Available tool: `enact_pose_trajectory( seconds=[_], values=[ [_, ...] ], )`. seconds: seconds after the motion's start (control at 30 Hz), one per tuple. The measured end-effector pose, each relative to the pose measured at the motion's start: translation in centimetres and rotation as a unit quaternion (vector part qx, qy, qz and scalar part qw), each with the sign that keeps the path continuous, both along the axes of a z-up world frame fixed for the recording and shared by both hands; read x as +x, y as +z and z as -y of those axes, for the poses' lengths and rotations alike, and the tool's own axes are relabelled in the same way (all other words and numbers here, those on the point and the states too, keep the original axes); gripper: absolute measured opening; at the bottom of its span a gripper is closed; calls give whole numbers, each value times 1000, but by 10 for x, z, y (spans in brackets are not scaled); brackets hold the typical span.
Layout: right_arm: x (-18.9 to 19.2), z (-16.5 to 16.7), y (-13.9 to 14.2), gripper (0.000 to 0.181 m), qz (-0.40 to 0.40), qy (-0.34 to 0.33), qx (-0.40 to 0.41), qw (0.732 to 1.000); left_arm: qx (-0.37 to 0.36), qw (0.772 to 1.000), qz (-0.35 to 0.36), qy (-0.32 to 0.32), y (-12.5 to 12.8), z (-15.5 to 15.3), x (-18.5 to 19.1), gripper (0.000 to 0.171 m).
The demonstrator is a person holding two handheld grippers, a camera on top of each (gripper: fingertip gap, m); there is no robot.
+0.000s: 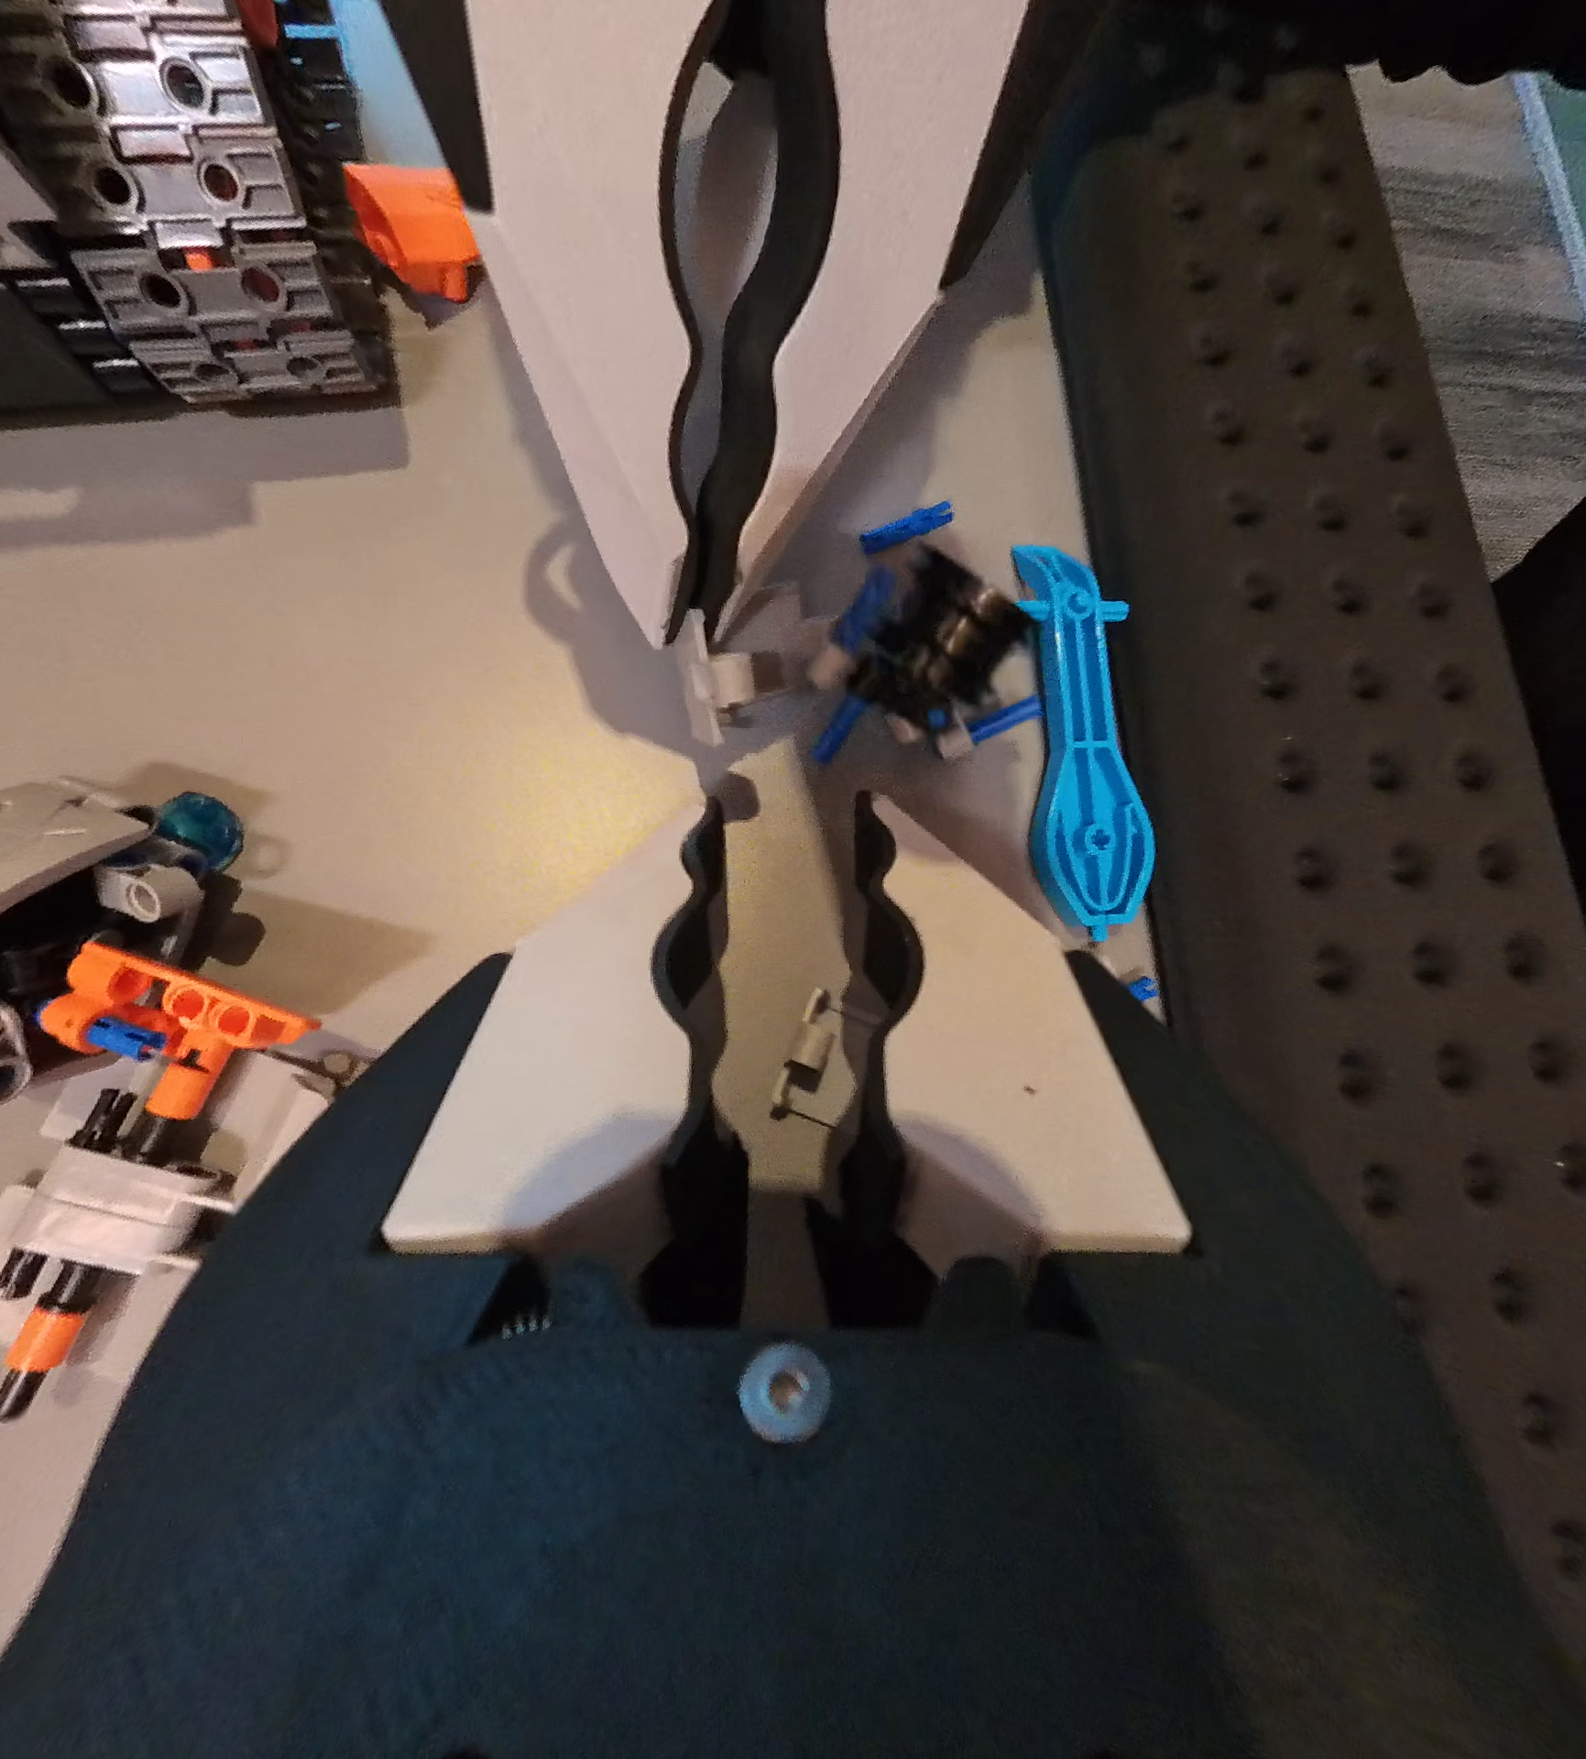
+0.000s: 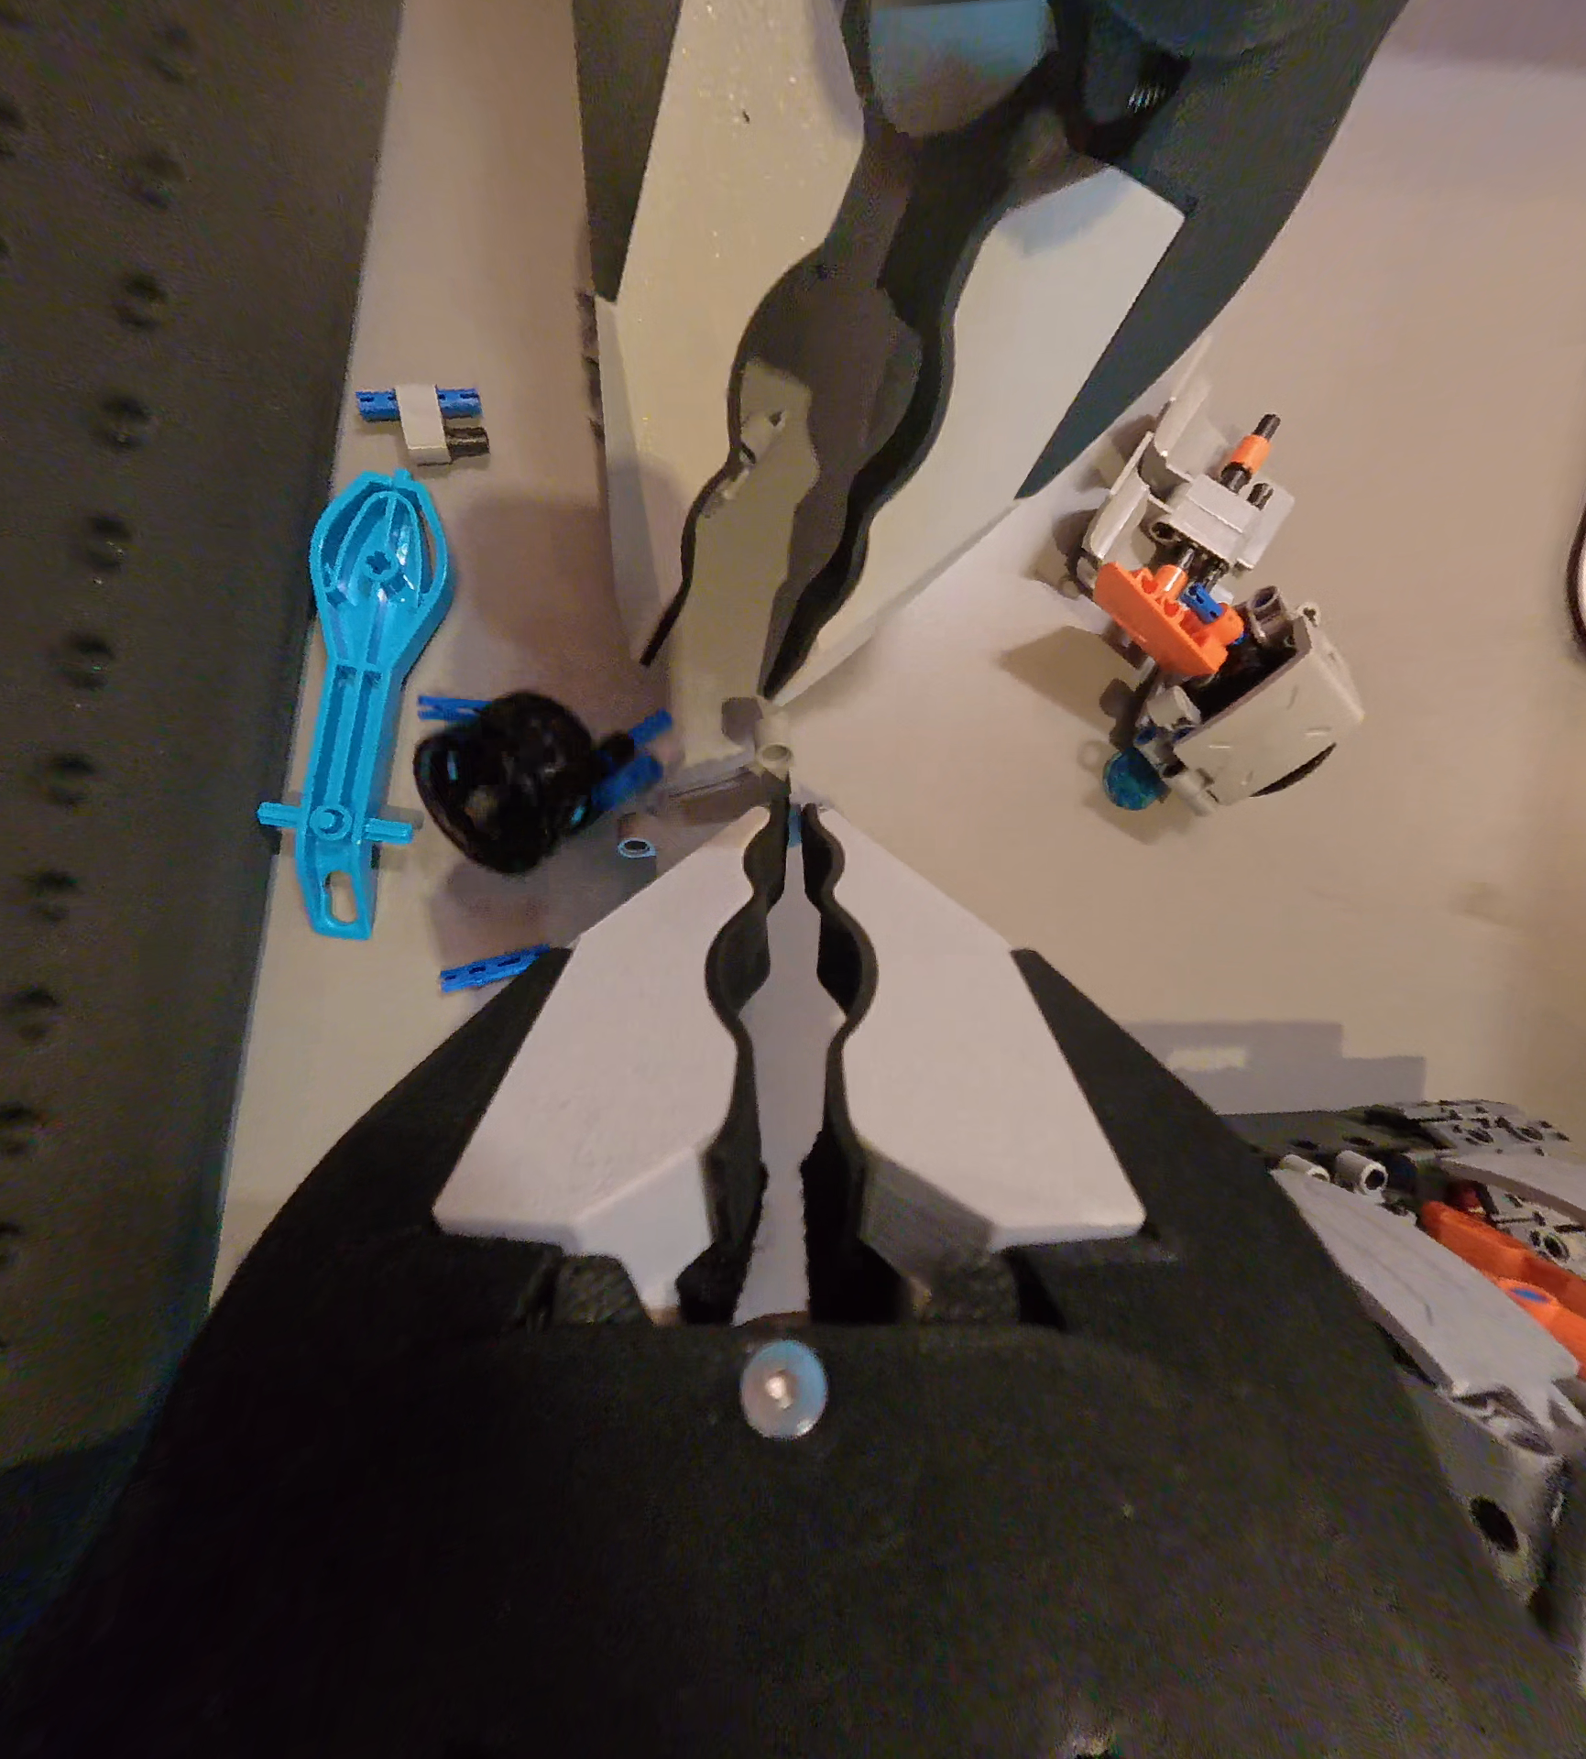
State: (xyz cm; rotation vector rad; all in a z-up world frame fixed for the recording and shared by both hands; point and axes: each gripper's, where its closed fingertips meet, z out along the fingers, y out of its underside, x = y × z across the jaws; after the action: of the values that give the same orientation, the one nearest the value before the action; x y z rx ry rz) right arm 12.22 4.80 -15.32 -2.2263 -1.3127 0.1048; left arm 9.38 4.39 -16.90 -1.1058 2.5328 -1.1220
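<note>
Left gripper (image 1: 787, 809) is clamped on a flat grey panel piece (image 1: 784, 999), which sits between its wavy black pads and sticks out past the tips. Right gripper (image 2: 793, 819) comes in tip to tip from the opposite side, jaws nearly closed on something small at the panel's end: a small grey connector (image 2: 760, 733) sits right there, but whether it's actually pinched I cannot tell (tips hide the contact).

On the beige table (image 1: 294, 619): a light blue brick separator tool (image 2: 360, 685) beside a black tangle of parts with blue pins (image 2: 503, 780), next to a dark perforated mat (image 1: 1341, 761). A grey-and-orange subassembly (image 2: 1217, 657) lies well apart. A tracked grey model (image 1: 189, 219) is at the far edge.
</note>
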Motion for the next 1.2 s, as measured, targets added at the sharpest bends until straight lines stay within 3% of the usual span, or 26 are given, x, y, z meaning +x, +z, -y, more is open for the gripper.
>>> enact_pose_trajectory(
  seconds=[0.23, 0.33, 0.43, 0.57, 0.7, 1.0, 1.2],
  values=[
    [9, 6, 2, 0, 17, -8, 4, 1000, 64, 996, 41, -39, 2, 6, -11, 45],
    [19, 8, 2, 0, 25, -20, 1, 999, 97, 987, 99, -76, 11, 23, -11, 43],
    [27, 12, 0, 0, 29, -29, -9, 999, 147, 979, 125, -72, 10, 20, -4, 43],
    [29, 20, -14, 1, 41, -33, -48, 997, 127, 985, 105, -50, 5, 17, 4, 39],
    [31, 20, -16, 4, 55, -39, -50, 996, 42, 994, 84, -59, 15, 32, 5, 23],
    [37, 19, -8, 14, 61, -51, -33, 996, 54, 995, 54, -69, -2, 39, 8, 2],
    [30, 14, 24, 28, 24, -51, 36, 998, -7, 998, 41, 39, 11, 6, 24, 1]
  ],
)
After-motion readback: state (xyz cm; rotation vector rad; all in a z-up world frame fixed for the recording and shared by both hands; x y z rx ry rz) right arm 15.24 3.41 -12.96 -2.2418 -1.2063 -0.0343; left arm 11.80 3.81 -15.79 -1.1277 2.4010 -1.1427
